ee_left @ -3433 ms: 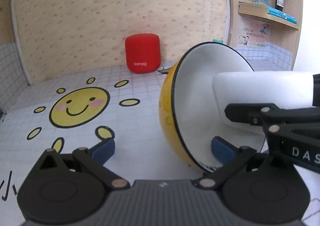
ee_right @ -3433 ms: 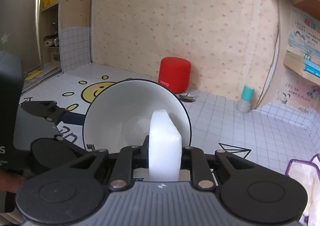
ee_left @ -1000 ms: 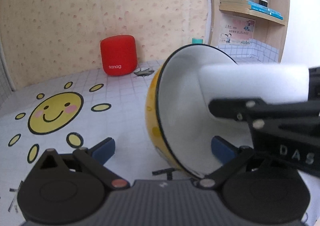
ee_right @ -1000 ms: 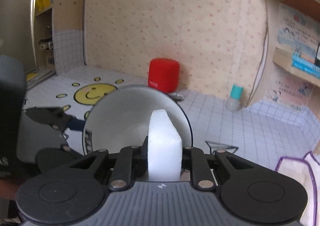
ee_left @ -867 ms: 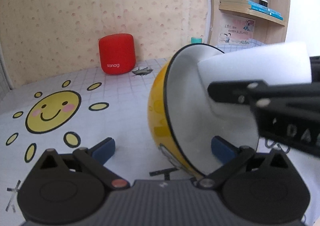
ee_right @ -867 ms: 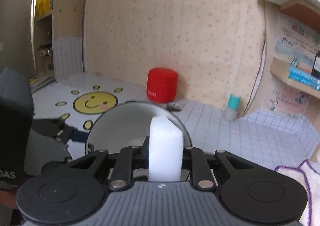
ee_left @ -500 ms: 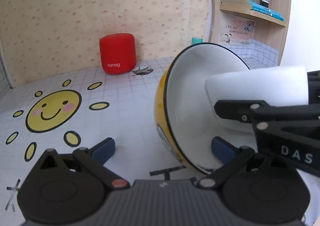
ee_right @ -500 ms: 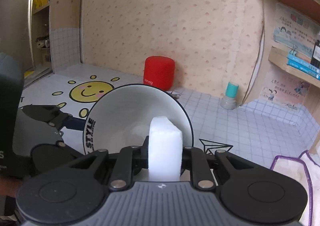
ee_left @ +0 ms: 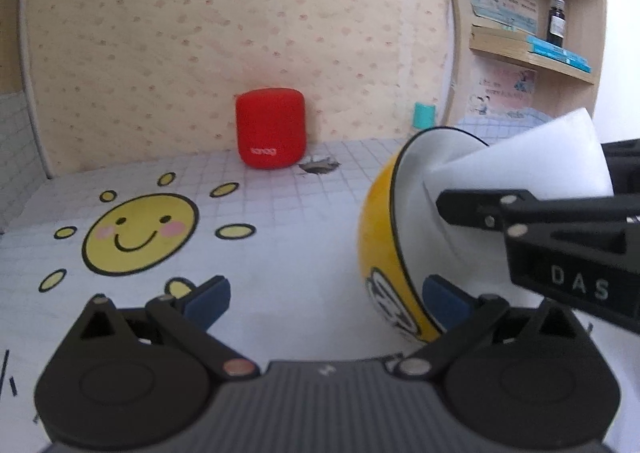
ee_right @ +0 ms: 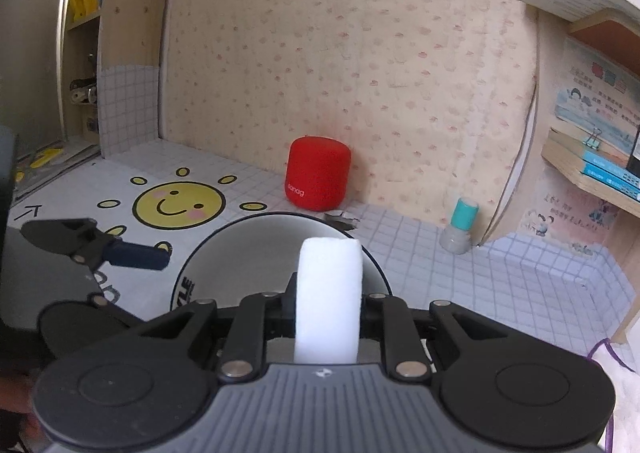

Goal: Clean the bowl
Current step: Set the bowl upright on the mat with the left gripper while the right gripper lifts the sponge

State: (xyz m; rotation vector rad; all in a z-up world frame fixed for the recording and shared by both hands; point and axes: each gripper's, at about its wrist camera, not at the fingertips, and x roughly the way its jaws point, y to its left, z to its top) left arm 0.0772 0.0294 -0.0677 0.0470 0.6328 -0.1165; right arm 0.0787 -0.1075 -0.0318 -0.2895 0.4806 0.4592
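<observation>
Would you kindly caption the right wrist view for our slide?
Right gripper presses a white sponge block into a tilted white-lined bowl, red cylindrical speaker behind.

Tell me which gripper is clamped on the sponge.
The right gripper: its fingers pinch the white sponge at the bowl. The left gripper is spread wide, one finger inside the bowl.

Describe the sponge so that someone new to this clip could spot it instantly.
Start at the tilted yellow bowl with the white inside. The white sponge is the thick foam block pushed into its opening, pinched in the right gripper. Nothing else nearby is plain white foam.
</observation>
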